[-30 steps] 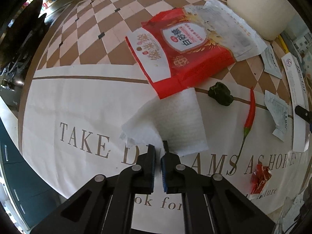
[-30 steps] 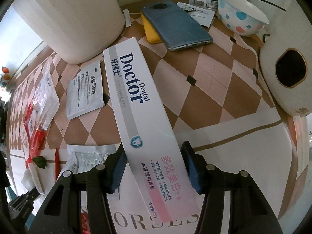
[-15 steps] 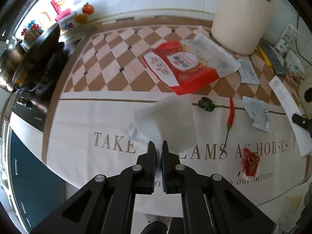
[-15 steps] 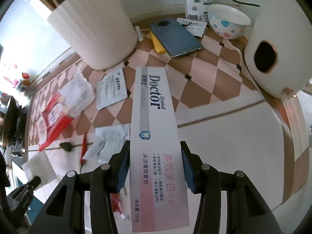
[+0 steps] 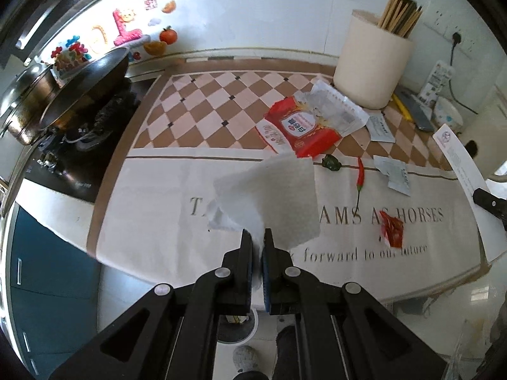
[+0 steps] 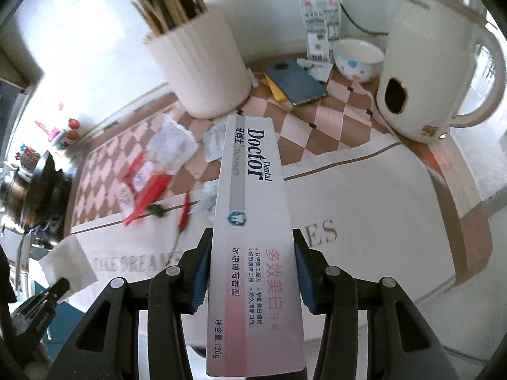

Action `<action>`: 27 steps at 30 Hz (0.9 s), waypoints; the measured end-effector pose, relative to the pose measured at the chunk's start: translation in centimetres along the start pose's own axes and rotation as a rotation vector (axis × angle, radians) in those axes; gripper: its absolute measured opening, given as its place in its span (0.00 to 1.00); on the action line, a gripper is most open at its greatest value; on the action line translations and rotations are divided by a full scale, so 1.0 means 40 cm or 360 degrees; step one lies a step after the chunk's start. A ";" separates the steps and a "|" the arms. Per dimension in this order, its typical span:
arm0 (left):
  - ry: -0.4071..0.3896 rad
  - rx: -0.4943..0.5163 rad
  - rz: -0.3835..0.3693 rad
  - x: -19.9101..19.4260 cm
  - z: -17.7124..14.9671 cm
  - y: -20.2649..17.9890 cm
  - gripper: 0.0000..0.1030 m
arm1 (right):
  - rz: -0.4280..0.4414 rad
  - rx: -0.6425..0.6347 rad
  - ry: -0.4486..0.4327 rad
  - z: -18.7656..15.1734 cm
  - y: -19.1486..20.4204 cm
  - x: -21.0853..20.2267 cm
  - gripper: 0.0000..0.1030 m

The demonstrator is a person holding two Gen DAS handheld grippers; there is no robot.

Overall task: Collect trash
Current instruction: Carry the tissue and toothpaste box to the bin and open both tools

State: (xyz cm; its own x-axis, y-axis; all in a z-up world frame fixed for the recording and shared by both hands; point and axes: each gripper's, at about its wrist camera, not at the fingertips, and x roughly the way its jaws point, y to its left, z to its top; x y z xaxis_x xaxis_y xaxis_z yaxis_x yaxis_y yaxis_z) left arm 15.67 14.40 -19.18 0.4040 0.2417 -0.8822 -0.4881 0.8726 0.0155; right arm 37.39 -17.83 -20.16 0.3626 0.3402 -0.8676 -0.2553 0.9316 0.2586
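White tissue (image 5: 272,196) hangs pinched by its near edge in my left gripper (image 5: 258,243), the jaws clamped tight on it, and the sheet stands clear above the printed tablecloth (image 5: 152,221). In the right wrist view I see the same tissue low at the far left, held off the counter.

My right gripper (image 6: 252,253) clasps the long toothpaste box (image 6: 253,215) across its width, both blue pads pressing its sides; the box points away from me and is lifted off the cloth.

More trash lies on the cloth. A red snack bag (image 5: 301,126) sits on the checkered part, with a clear crumpled wrapper (image 5: 336,107) overlapping its far right corner. Just near it lie a dark green pepper stem (image 5: 331,162) and, to the right, a red chili (image 5: 360,175). A small white sachet (image 5: 396,175) lies right of the chili, another (image 5: 381,126) farther back. A crumpled red wrapper (image 5: 391,229) rests on the lettering near the front edge.

At the far side stands a cream chopstick holder (image 5: 370,69). A blue phone (image 6: 296,84), a spotted bowl (image 6: 358,60) and a white kettle (image 6: 431,63) sit at the far right. A dark wok (image 5: 82,85) is on the stove at the left.
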 end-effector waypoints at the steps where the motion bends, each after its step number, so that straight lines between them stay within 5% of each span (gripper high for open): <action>1: -0.0016 -0.0002 -0.0011 -0.019 -0.017 0.016 0.02 | 0.0006 -0.0003 -0.0013 -0.013 0.007 -0.019 0.47; 8: -0.0064 -0.0024 -0.0063 -0.106 -0.152 0.127 0.02 | 0.0083 -0.0053 -0.0088 -0.193 0.132 -0.170 0.47; 14: 0.0064 -0.0055 -0.0049 -0.097 -0.310 0.244 0.02 | 0.0179 -0.0108 -0.0010 -0.403 0.251 -0.216 0.47; 21: 0.0329 -0.0141 0.0016 0.040 -0.480 0.357 0.02 | 0.0232 -0.0225 0.0312 -0.664 0.353 -0.109 0.47; 27: 0.0585 -0.0237 0.0003 0.274 -0.607 0.400 0.02 | 0.0257 -0.0338 0.0572 -0.852 0.391 0.075 0.47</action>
State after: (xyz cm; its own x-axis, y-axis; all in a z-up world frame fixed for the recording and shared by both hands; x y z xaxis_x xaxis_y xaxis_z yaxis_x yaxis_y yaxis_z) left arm -6.49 20.69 -40.03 0.1121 0.0517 -0.9924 -0.6065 0.7946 -0.0271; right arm 3.95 -6.58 -33.17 -0.0223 0.3783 -0.9254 -0.4751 0.8104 0.3427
